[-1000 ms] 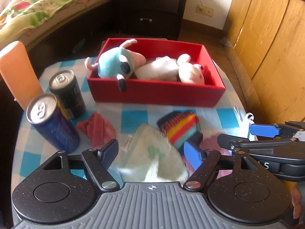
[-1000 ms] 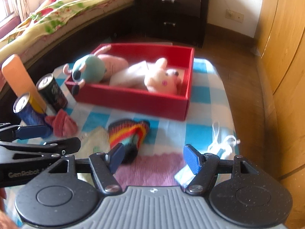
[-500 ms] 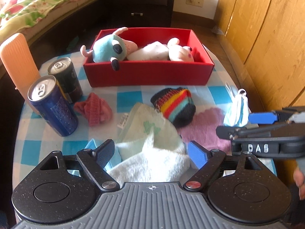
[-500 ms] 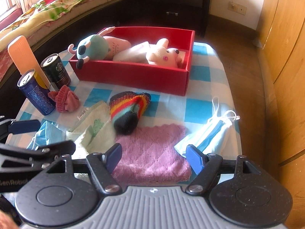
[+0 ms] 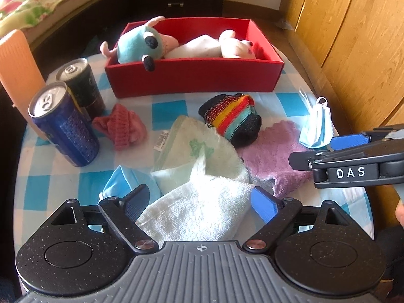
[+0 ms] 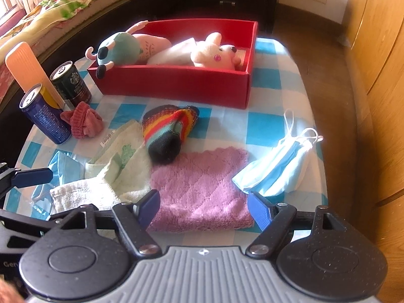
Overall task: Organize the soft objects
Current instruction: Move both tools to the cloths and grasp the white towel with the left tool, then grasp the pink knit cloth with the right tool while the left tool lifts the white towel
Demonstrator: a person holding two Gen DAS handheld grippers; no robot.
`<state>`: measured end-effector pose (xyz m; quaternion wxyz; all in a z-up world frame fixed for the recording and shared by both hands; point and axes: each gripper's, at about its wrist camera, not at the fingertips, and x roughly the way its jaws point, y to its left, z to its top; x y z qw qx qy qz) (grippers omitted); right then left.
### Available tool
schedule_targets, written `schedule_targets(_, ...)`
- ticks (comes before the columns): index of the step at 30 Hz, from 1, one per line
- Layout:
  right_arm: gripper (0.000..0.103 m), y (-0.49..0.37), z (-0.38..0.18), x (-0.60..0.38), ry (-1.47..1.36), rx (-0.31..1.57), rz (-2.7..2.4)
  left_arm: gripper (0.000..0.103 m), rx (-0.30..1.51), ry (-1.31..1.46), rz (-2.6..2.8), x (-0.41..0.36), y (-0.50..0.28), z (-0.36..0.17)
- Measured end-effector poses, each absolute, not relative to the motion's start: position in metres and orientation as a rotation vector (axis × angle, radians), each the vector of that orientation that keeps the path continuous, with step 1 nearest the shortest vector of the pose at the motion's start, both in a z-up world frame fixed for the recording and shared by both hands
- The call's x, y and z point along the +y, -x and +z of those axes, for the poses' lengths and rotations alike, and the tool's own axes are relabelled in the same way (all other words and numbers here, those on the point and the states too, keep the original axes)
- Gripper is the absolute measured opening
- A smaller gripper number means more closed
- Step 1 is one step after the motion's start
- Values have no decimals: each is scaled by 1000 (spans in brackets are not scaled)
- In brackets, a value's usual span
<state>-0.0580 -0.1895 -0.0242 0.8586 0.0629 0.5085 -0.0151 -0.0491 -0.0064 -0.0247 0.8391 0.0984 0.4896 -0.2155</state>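
Observation:
A red box (image 5: pixel 194 75) (image 6: pixel 176 85) at the back of the table holds a teal plush (image 5: pixel 139 46) (image 6: pixel 118 50), a pink plush (image 5: pixel 236 48) (image 6: pixel 214 55) and a white cloth. On the checked cloth lie a white towel (image 5: pixel 202 207) (image 6: pixel 83 194), a pale green cloth (image 5: pixel 199 149) (image 6: pixel 123 156), a striped knit hat (image 5: pixel 232 118) (image 6: pixel 169 128), a purple cloth (image 5: pixel 275 156) (image 6: pixel 202 181), a red knit piece (image 5: pixel 121 126) (image 6: pixel 83 123) and face masks (image 5: pixel 315 123) (image 6: pixel 277 166). My left gripper (image 5: pixel 200 202) is open above the white towel. My right gripper (image 6: pixel 204 208) is open above the purple cloth.
A blue can (image 5: pixel 63 126) (image 6: pixel 43 113), a dark can (image 5: pixel 80 85) (image 6: pixel 70 83) and an orange ribbed object (image 5: pixel 17 68) (image 6: pixel 25 65) stand at the left. A blue mask (image 5: pixel 126 181) (image 6: pixel 63 164) lies front left. Wooden wardrobe doors (image 5: pixel 353 38) run along the right; a bed is back left.
Both grippers have pulled back and up from the table, so more of it shows. The white towel now lies in front of my left gripper. Both stay open.

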Motion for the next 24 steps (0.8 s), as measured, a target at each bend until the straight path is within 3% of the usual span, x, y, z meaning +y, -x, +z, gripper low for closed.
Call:
schedule_targets(10,55,52,-28,-190,-149,1082,-30,80,1087,-276,-457,-22,45,-52)
schedule_targets(12,55,52,-29,-190,-145,1085,-27,72,1106,-277,-435,-23,40,-61)
schedule_targets(14,55,52,-30,-191,-142,1085,-25,48,1146,-261,-427,-23,36,-70)
schedule_targets(15,55,52,-30,-192,-143,1084,-26,47,1162,-230,-429,-20,34,-72)
schedule_targets(17,55,51,-29,-196,-155,1079,-26,26,1158,-202,-438,-16,33,-67)
schedule_targets(20,55,52,-26,-201,-170,1065,-30,15,1145,-150,-448,-6,32,-56)
schedule_targets(24,55,51,-27,-208,-201,1071,-44,14,1131,-47,-478,10,31,-37)
